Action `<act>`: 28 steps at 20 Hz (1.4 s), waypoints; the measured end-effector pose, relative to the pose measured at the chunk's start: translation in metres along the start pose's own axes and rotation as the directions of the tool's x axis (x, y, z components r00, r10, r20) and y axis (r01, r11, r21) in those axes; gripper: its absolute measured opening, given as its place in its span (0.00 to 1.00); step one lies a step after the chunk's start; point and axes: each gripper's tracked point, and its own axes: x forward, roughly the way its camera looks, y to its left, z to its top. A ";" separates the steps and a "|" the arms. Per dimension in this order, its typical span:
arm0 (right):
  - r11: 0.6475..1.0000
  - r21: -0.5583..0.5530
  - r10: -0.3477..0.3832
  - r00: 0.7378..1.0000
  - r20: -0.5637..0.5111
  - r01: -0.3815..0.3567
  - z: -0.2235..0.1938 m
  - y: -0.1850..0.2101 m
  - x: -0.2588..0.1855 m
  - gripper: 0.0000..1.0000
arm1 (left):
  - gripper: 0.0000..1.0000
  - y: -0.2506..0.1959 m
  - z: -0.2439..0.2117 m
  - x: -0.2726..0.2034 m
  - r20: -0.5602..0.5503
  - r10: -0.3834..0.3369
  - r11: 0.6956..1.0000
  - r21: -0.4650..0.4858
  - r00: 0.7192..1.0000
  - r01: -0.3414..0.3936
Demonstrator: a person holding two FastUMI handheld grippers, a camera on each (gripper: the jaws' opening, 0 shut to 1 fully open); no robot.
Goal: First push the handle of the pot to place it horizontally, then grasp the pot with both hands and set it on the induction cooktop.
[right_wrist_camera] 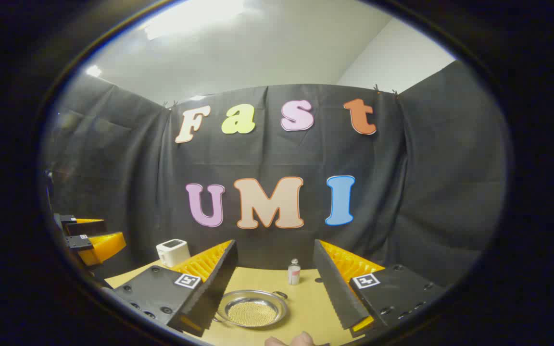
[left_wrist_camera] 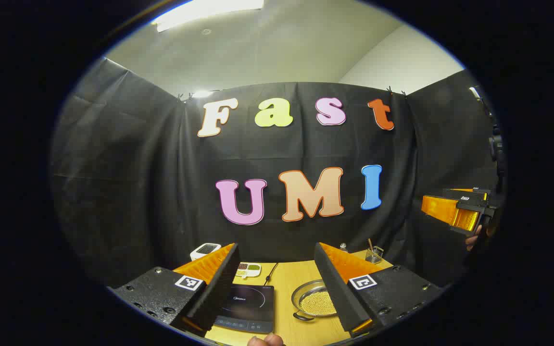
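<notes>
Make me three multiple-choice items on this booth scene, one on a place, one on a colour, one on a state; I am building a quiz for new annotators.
1. In the left gripper view, where does the pot stand relative to the induction cooktop?
A. on top of it
B. beside it, on its right, on the table
C. behind it, against the cloth

2. What colour is the cooktop's top surface?
A. black
B. white
C. red

3. How does the right claw stand?
A. shut on the pot's rim
B. shut on the small bottle
C. open, holding nothing

Answers: 1 B, the pot rests on bare wood to the cooktop's right. 2 A, the glass plate is dark black. 3 C, in the right gripper view its fingers are spread wide, with the pot seen on the table between them, untouched.
</notes>
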 end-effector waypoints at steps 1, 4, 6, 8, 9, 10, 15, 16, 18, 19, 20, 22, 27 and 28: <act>1.000 0.001 0.001 1.000 0.003 -0.001 0.002 -0.001 -0.001 0.98 | 0.95 0.000 -0.001 -0.001 -0.003 0.003 1.000 -0.004 1.000 -0.003; 1.000 0.008 0.010 1.000 0.006 -0.010 0.003 -0.002 -0.002 0.98 | 0.95 0.000 -0.001 -0.004 -0.008 0.009 1.000 -0.007 1.000 -0.009; 1.000 0.006 0.015 1.000 0.008 -0.015 0.004 -0.003 -0.003 0.98 | 0.95 -0.003 0.001 -0.008 -0.004 0.013 1.000 -0.006 1.000 -0.013; 1.000 0.007 0.018 1.000 0.007 -0.018 0.004 -0.005 -0.003 0.98 | 0.95 -0.006 0.001 -0.011 -0.001 0.015 1.000 -0.005 1.000 -0.015; 1.000 0.012 0.020 1.000 0.007 -0.020 0.004 -0.006 -0.003 0.98 | 0.95 -0.007 0.002 -0.012 -0.002 0.015 1.000 -0.003 1.000 -0.015; 1.000 0.015 0.021 1.000 0.006 -0.021 0.005 -0.007 -0.004 0.98 | 0.95 -0.008 0.003 -0.012 -0.002 0.017 1.000 0.000 1.000 -0.017; 0.999 0.014 0.029 1.000 0.007 -0.029 0.003 -0.018 -0.006 0.98 | 0.95 -0.017 0.004 -0.016 -0.008 0.030 1.000 -0.002 1.000 -0.030; 0.999 0.017 0.032 0.999 0.007 -0.032 0.003 -0.020 -0.007 0.98 | 0.94 -0.019 0.004 -0.017 -0.010 0.033 0.999 0.001 0.999 -0.033; 0.999 0.020 0.038 0.999 0.002 -0.038 0.000 -0.026 -0.004 0.98 | 0.94 -0.025 0.003 -0.018 -0.018 0.039 0.999 0.005 0.999 -0.038; 0.999 0.018 0.043 0.999 0.000 -0.043 -0.001 -0.028 -0.004 0.98 | 0.95 -0.027 0.004 -0.020 -0.019 0.043 0.999 0.005 0.999 -0.043; 0.999 0.015 0.050 0.999 -0.003 -0.050 -0.002 -0.030 -0.005 0.98 | 0.93 -0.030 0.005 -0.020 -0.019 0.047 0.999 0.003 0.999 -0.047; 0.998 0.016 0.063 0.998 -0.006 -0.063 -0.007 -0.034 -0.002 0.95 | 0.94 -0.036 0.005 -0.022 -0.023 0.061 0.998 0.008 0.998 -0.060; 0.993 0.043 0.110 0.994 -0.012 -0.110 -0.020 -0.043 0.001 0.71 | 0.95 -0.051 0.002 -0.031 -0.039 0.111 0.994 0.000 0.993 -0.111; 0.993 0.046 0.106 0.994 -0.010 -0.106 -0.021 -0.047 0.004 0.60 | 0.93 -0.055 -0.001 -0.033 -0.046 0.119 0.993 -0.004 0.992 -0.120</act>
